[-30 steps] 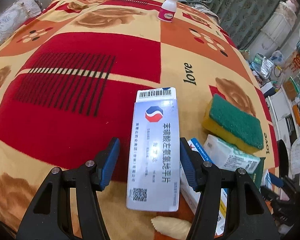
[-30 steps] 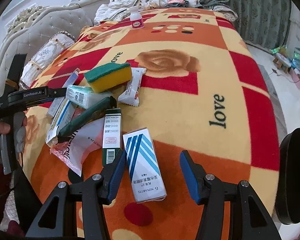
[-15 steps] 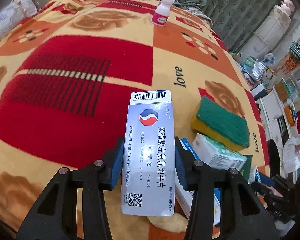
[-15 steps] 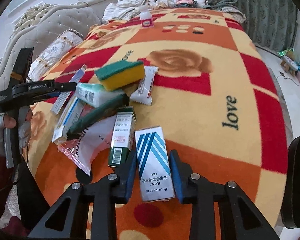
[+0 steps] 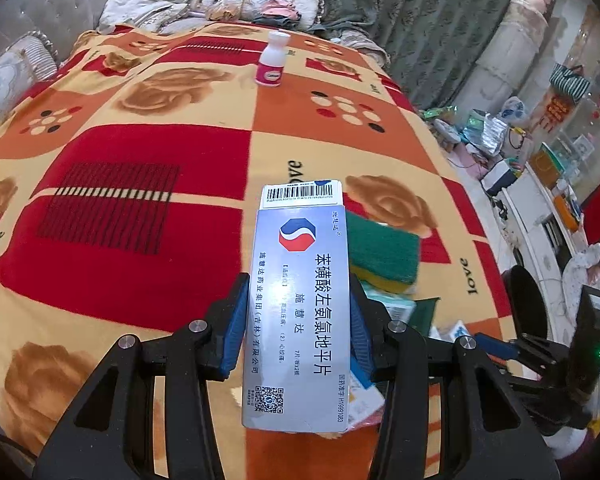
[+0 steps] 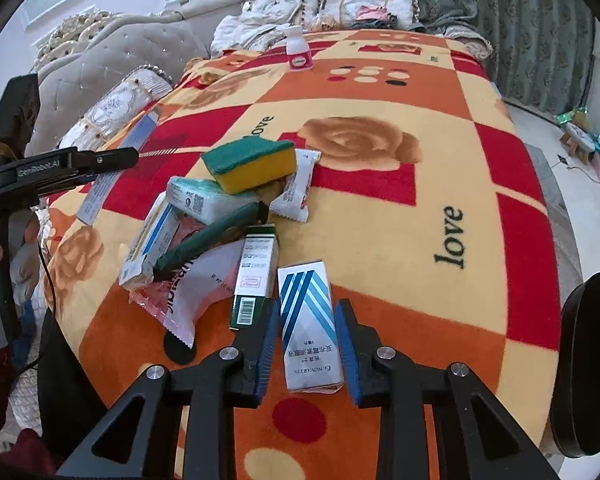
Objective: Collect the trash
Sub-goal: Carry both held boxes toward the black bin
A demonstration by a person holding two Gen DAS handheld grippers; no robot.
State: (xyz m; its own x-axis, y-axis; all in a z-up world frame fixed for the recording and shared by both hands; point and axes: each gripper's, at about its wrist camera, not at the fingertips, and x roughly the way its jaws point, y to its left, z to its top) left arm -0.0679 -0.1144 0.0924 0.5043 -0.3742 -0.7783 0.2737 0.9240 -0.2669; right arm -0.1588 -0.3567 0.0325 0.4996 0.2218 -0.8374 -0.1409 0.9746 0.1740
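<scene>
Left hand-held gripper [image 5: 296,320] — clamped on medicine box [image 5: 300,300]

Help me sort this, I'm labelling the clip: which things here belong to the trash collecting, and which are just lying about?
Job:
- flat pale-blue cardboard medicine box, clamped in left tool
- white box with blue stripes, between the pads of right tool
- crumpled white plastic wrapper
- green-and-white carton

Lying about:
- yellow sponge with green top
- white bottle with pink label
- patterned fleece blanket

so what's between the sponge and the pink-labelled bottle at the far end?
Nothing: in the right wrist view only bare patterned blanket runs from the green-and-yellow sponge to the small white bottle with the pink label.
</scene>
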